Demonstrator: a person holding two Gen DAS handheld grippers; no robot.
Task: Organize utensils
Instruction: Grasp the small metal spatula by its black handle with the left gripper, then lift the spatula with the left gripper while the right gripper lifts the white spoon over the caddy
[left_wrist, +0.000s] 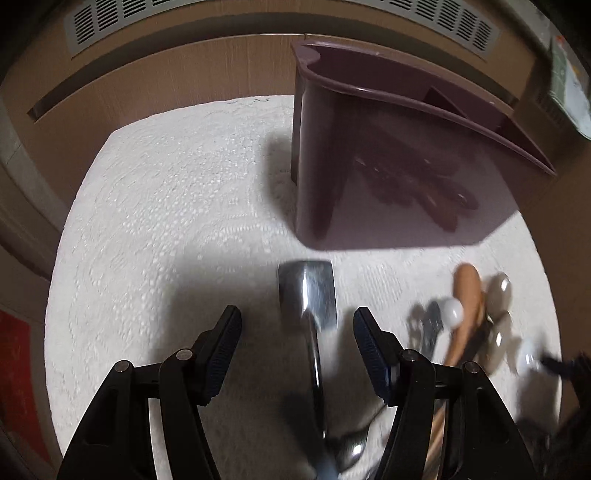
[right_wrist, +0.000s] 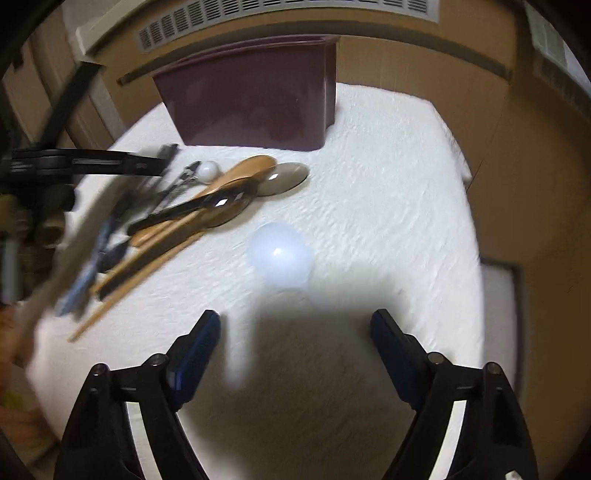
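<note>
Claws (left_wrist: 297, 321) (right_wrist: 295, 325) both gape; maroon caddy (left_wrist: 388, 184) holds dark utensils (left_wrist: 417, 188).

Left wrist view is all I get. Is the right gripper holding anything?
Observer: No. The right gripper is open, with only bare white cloth between its fingers.
Operator: What's ahead of it?
Observer: A blurred pale round thing lies on the cloth just beyond the fingertips and does not touch them.
Operator: Where's the utensil pile from there?
Observer: The utensil pile is off to the gripper's left, nearer the maroon holder, with wooden sticks along its near edge.
</note>
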